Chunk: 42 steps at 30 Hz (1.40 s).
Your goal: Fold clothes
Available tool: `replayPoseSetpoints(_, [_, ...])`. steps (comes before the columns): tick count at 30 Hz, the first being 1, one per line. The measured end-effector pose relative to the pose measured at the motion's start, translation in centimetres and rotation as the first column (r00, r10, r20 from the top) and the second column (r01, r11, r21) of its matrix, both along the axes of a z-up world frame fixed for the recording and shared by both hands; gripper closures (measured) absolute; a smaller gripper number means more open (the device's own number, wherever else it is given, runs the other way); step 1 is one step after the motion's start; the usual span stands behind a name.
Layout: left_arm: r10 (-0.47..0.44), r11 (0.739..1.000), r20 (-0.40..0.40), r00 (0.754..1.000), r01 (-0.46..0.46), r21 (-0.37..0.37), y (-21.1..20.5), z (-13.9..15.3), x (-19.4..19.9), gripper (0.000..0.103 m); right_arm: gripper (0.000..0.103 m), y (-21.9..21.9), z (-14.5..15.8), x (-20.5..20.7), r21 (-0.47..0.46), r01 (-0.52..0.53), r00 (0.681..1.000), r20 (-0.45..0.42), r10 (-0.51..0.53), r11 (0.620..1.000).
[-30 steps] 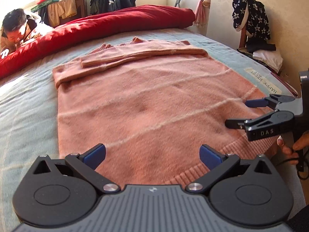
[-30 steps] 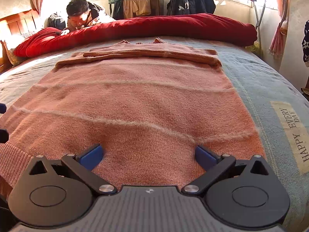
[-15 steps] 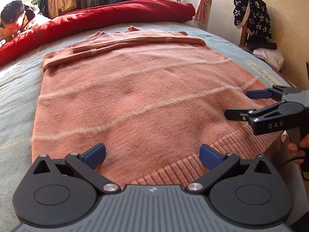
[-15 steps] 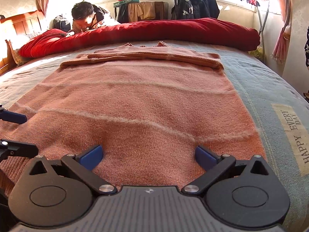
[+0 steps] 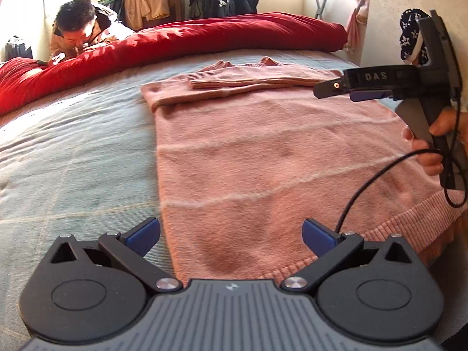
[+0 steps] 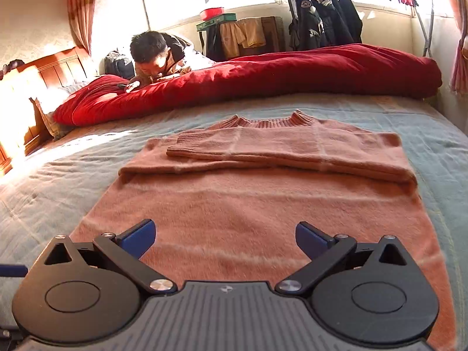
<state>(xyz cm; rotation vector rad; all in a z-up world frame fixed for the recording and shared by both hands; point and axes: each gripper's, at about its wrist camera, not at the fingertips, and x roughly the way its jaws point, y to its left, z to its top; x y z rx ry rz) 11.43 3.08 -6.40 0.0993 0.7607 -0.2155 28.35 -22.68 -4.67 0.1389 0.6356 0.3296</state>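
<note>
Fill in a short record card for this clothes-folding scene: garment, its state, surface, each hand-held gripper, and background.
garment: pink knit sweater
state: lying flat, both sleeves folded across the chest, body not yet folded
surface: blue-grey bedspread
left hand-held gripper: open, empty, over the sweater's left edge near the hem
right hand-held gripper: open, empty, above the lower body
background: red duvet along the far side, a person behind it

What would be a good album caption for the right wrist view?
Open right gripper poised over a pink sweater, sleeves folded across, on a bed.
</note>
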Motion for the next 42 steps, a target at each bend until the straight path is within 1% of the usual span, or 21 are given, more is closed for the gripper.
replayPoseSetpoints(1, [0.019,1.000,0.002,1.000,-0.019,0.002,0.6,0.0,-0.1,0.001,0.000,0.6,-0.5,1.4,0.006,0.002,1.000,-0.017,-0.002,1.000])
replayPoseSetpoints(3, [0.048,0.999,0.003,0.999,-0.048,-0.001,1.6,0.1,-0.4,0.001,0.000,1.4,-1.9,3.6,0.003,0.007,0.997,-0.079,-0.007,1.000])
replayPoseSetpoints(6, [0.076,0.997,0.003,0.997,-0.076,-0.002,2.5,0.2,-0.8,0.001,0.000,2.2,-3.6,3.3,-0.040,0.003,0.995,-0.096,-0.007,0.999])
replayPoseSetpoints(9, [0.076,0.997,0.012,0.997,-0.076,0.001,2.7,0.5,-1.0,0.001,0.000,2.6,-3.6,0.5,-0.110,-0.020,0.995,-0.101,0.009,0.994])
replayPoseSetpoints(13, [0.044,0.999,0.027,0.999,-0.044,-0.013,1.7,0.9,-1.0,0.001,0.000,2.0,-3.4,-5.4,-0.146,-0.047,0.992,-0.126,0.028,0.988])
replayPoseSetpoints(16, [-0.031,0.999,0.032,0.999,0.033,-0.042,0.1,1.3,-0.7,0.001,0.000,1.4,-3.2,-9.6,-0.173,-0.057,0.993,-0.116,0.038,0.983])
replayPoseSetpoints(18, [-0.093,0.994,0.045,0.995,0.095,-0.046,-1.4,1.7,-0.3,0.001,0.000,0.9,-2.6,-12.0,-0.189,-0.050,0.995,-0.096,0.032,0.981])
replayPoseSetpoints(21, [-0.180,0.981,0.065,0.982,0.184,-0.055,-4.0,1.9,1.1,0.001,0.000,-0.6,-1.8,-13.9,-0.205,0.023,0.999,-0.041,-0.033,0.979])
replayPoseSetpoints(22, [-0.203,0.976,0.065,0.977,0.207,-0.061,-4.8,1.8,1.7,0.001,0.000,-1.3,-1.8,-14.1,-0.209,0.052,0.998,-0.033,-0.060,0.977])
replayPoseSetpoints(23, [-0.224,0.971,0.049,0.973,0.228,-0.074,-5.6,1.2,2.4,0.001,0.000,-1.9,-1.9,-14.1,-0.212,0.075,0.995,-0.043,-0.086,0.974])
replayPoseSetpoints(24, [-0.244,0.965,0.028,0.969,0.246,-0.087,-6.4,0.7,3.1,0.001,0.000,-2.4,-2.4,-13.9,-0.212,0.092,0.991,-0.071,-0.109,0.973])
replayPoseSetpoints(25, [-0.254,0.963,-0.015,0.967,0.252,-0.096,-7.1,-0.2,3.7,0.001,0.000,-3.1,-3.1,-13.6,-0.202,0.106,0.985,-0.114,-0.131,0.974])
replayPoseSetpoints(26, [-0.253,0.965,-0.074,0.965,0.246,-0.092,-7.8,-1.2,4.1,0.001,0.000,-3.6,-3.8,-13.7,-0.188,0.115,0.981,-0.135,-0.141,0.975])
replayPoseSetpoints(27, [-0.249,0.967,-0.122,0.961,0.240,-0.084,-8.5,-2.2,4.4,0.001,0.000,-3.9,-4.2,-14.0,-0.175,0.119,0.980,-0.137,-0.144,0.977])
replayPoseSetpoints(28, [-0.242,0.970,-0.115,0.963,0.236,-0.063,-8.8,-2.8,4.0,0.001,0.000,-4.1,-4.5,-14.3,-0.167,0.120,0.982,-0.127,-0.142,0.979])
replayPoseSetpoints(30, [-0.248,0.968,-0.064,0.967,0.245,-0.043,-8.8,-3.1,2.8,0.000,0.000,-4.2,-4.7,-14.8,-0.168,0.119,0.983,-0.118,-0.139,0.979])
replayPoseSetpoints(34, [-0.222,0.971,-0.089,0.971,0.212,-0.106,-7.2,-3.0,1.8,0.001,0.000,-4.1,-5.0,-15.0,-0.172,0.126,0.984,-0.105,-0.145,0.977])
replayPoseSetpoints(36, [-0.217,0.971,-0.093,0.972,0.205,-0.124,-6.5,-3.0,1.5,0.001,0.000,-3.9,-5.0,-15.1,-0.176,0.133,0.983,-0.100,-0.153,0.975])
replayPoseSetpoints(42, [-0.236,0.970,-0.081,0.968,0.229,-0.085,-6.4,-3.0,0.8,0.001,0.000,-3.9,-5.0,-15.4,-0.177,0.140,0.983,-0.094,-0.159,0.974])
